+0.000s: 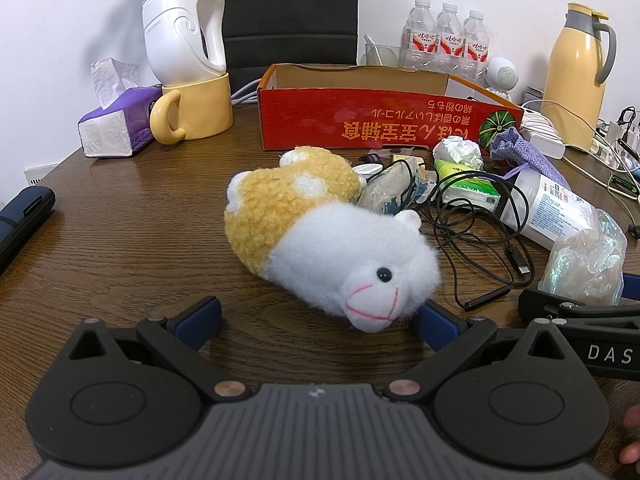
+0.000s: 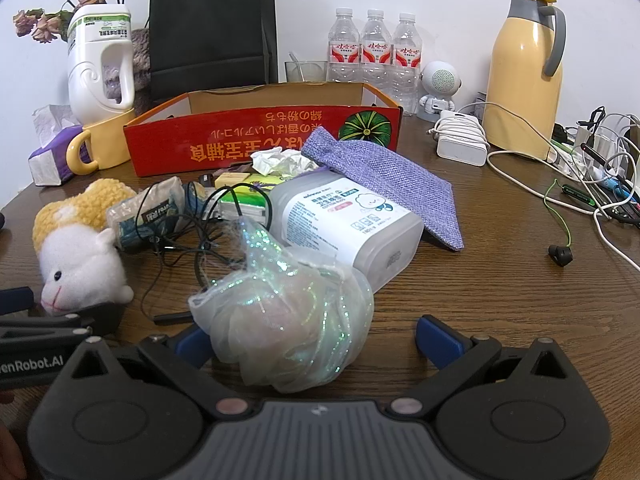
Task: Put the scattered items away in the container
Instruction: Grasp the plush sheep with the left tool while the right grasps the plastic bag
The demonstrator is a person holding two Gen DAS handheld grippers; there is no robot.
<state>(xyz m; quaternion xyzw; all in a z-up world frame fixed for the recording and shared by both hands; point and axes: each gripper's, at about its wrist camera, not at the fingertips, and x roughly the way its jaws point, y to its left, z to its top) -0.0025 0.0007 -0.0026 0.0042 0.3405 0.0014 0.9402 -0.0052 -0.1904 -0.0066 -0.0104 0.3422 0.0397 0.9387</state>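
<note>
A yellow and white plush sheep (image 1: 320,232) lies on the wooden table, head toward my left gripper (image 1: 316,320), which is open with the snout between its blue fingertips. My right gripper (image 2: 316,338) is open around an iridescent mesh pouch (image 2: 284,316), which also shows in the left wrist view (image 1: 588,264). Behind lie a white wipes box (image 2: 344,224), a purple cloth bag (image 2: 384,176), black cables (image 2: 188,236), snack packets (image 2: 148,212) and crumpled paper (image 2: 280,160). The red cardboard box (image 2: 248,140) stands open at the back.
A yellow mug (image 1: 192,108) under a white jug (image 1: 180,20) and a tissue pack (image 1: 116,124) stand left. Water bottles (image 2: 376,52), a yellow thermos (image 2: 524,72), a charger (image 2: 460,140) and tangled cables (image 2: 600,168) are at the right. A dark case (image 1: 24,212) lies far left.
</note>
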